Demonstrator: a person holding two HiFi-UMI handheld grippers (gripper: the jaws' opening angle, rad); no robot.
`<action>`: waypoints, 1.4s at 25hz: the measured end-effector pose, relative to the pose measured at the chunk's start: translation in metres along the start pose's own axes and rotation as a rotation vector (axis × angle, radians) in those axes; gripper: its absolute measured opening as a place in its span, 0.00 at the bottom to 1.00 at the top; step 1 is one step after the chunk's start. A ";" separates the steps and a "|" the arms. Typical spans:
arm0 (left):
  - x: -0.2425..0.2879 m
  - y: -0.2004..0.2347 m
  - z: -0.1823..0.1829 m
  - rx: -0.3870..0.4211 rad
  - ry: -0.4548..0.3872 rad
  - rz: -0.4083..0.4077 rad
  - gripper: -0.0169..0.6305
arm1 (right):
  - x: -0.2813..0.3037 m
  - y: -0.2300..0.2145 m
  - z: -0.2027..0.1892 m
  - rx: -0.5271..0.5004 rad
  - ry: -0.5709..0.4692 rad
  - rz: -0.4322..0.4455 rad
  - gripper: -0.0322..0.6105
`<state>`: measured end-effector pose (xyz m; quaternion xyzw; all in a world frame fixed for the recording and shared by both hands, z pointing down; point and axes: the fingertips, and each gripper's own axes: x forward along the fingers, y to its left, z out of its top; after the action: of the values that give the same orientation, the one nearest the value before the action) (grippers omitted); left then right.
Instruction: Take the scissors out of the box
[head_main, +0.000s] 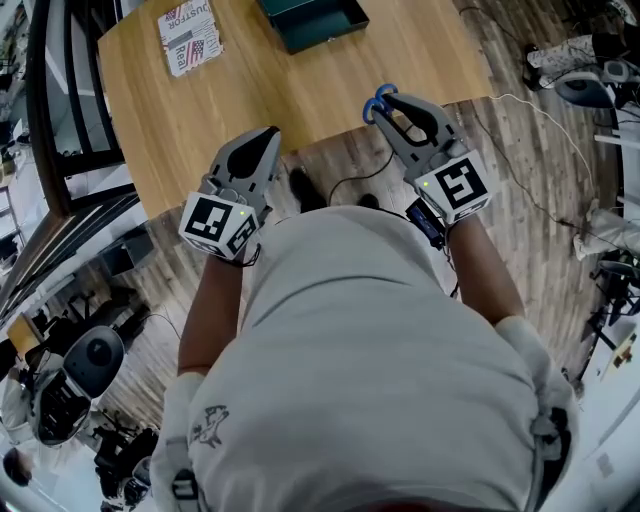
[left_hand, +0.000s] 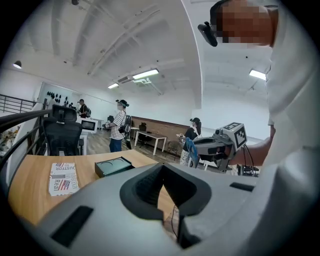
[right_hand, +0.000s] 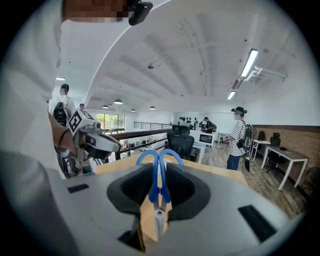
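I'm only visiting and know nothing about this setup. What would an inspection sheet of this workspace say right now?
Surface: wooden table.
Job's things: scissors, blue handles, outside the open green box on the table.
Clutter: printed packet on the table.
Tools: right tool shut on the scissors; left tool shut, holding nothing.
Cables: white cable and black cable on the floor.
Surroundings: open office, people standing, office chair.
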<state>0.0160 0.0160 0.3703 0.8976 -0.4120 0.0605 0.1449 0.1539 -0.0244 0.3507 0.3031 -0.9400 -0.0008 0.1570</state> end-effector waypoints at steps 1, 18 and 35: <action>0.003 -0.009 0.000 0.003 -0.001 0.005 0.03 | -0.009 -0.001 -0.003 -0.002 -0.004 0.007 0.19; 0.004 -0.157 -0.038 -0.012 -0.004 0.142 0.03 | -0.144 0.026 -0.039 -0.011 -0.083 0.170 0.19; -0.074 -0.198 -0.042 0.022 -0.012 0.130 0.03 | -0.176 0.121 -0.038 0.014 -0.069 0.223 0.19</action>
<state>0.1180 0.2044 0.3522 0.8707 -0.4697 0.0688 0.1285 0.2306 0.1782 0.3464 0.1974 -0.9727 0.0126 0.1214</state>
